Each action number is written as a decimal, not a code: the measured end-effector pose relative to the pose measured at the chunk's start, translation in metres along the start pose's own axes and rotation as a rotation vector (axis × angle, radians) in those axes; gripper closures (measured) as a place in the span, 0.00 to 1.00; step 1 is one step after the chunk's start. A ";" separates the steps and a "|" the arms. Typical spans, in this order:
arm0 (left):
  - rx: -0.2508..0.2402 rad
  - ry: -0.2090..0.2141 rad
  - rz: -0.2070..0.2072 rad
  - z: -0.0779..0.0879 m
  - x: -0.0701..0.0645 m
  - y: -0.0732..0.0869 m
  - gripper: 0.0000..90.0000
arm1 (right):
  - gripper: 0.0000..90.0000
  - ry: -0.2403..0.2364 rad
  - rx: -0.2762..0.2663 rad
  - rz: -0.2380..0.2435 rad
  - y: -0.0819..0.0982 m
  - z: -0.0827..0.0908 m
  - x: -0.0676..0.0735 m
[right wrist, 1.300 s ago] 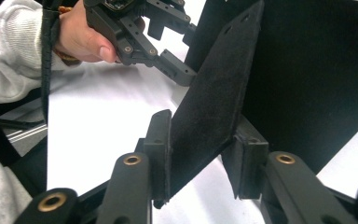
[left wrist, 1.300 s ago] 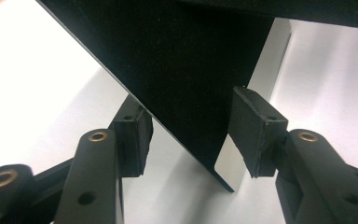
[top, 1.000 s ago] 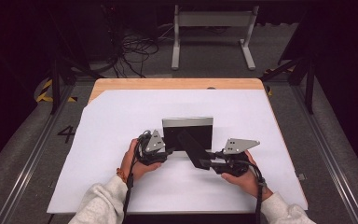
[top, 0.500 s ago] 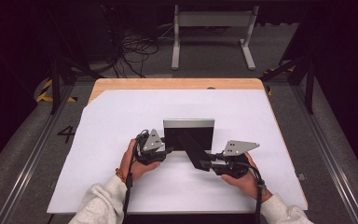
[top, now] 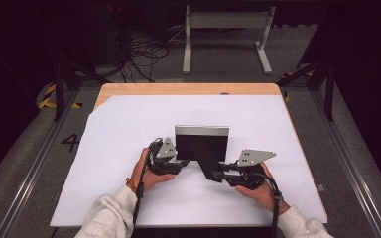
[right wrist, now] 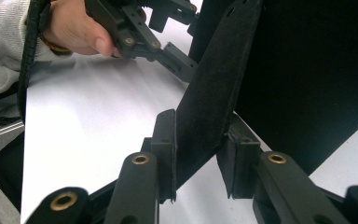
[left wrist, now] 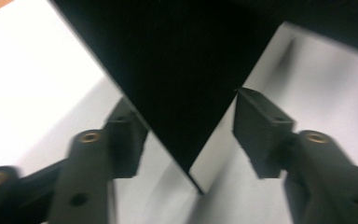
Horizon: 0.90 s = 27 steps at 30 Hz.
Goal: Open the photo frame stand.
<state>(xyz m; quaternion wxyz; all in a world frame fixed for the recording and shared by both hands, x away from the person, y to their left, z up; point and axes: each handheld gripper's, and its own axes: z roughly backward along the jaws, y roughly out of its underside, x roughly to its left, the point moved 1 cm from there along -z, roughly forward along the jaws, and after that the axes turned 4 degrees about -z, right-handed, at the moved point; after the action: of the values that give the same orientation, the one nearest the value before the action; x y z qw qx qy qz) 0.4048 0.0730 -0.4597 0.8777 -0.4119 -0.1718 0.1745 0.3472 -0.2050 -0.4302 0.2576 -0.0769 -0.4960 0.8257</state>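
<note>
High view: the left gripper [top: 178, 162] jaws, just eased apart, straddle the frame [top: 202, 142] corner unpressed, while the right gripper [top: 217, 173] clamps the stand [top: 205, 157], steadying it.

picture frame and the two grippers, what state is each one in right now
picture frame: upright on the table, back toward the person.
stand flap: swung out from the frame's back.
right gripper: shut on the stand flap.
left gripper: jaws just opening, frame corner between them, pads apart from it.
</note>
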 end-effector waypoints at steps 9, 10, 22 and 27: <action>0.029 -0.013 -0.016 -0.004 -0.002 -0.002 0.55 | 0.78 0.009 0.002 0.016 -0.001 0.001 0.000; 0.029 -0.013 -0.016 -0.004 -0.002 -0.002 0.56 | 0.78 0.012 0.002 0.019 -0.001 0.001 0.000; 0.034 -0.103 -0.053 -0.008 0.000 -0.007 0.59 | 0.78 0.077 0.012 0.048 -0.002 -0.001 -0.005; 0.034 -0.146 -0.067 -0.008 0.000 -0.009 0.60 | 0.78 0.079 0.011 0.021 -0.001 -0.002 -0.010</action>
<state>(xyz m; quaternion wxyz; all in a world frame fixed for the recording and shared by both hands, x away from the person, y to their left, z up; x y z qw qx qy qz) 0.4096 0.0617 -0.4575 0.8750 -0.3772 -0.2461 0.1776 0.3570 -0.2077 -0.4313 0.2686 -0.1131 -0.4803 0.8273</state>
